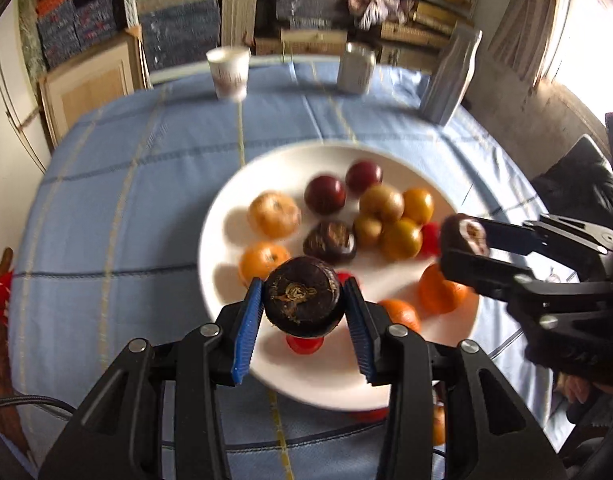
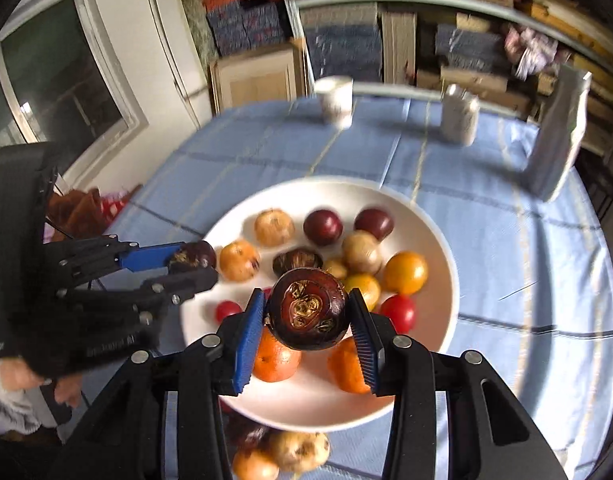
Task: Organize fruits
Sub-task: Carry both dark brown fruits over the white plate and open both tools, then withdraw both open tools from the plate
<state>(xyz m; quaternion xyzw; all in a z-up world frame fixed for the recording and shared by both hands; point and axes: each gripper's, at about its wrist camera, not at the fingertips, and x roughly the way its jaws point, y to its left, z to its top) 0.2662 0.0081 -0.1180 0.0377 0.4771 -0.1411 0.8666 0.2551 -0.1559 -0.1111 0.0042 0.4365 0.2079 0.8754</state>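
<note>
Right now we are holding one dark round fruit (image 1: 302, 300) in the left gripper (image 1: 302, 304) and another dark fruit (image 2: 308, 312) in the right gripper (image 2: 308, 316), fingers closed on their sides, above the near rim of the white plate (image 1: 226, 216). They look firm, light and smooth-skinned, so gripping across the widest part seems safest.

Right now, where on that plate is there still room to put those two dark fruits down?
The near part of the white plate, below the two oranges, is bare, and so is its far rim beyond the dark red fruits. The middle is crowded with yellow fruits and red tomatoes. Blue tablecloth right of the plate is open too.
</note>
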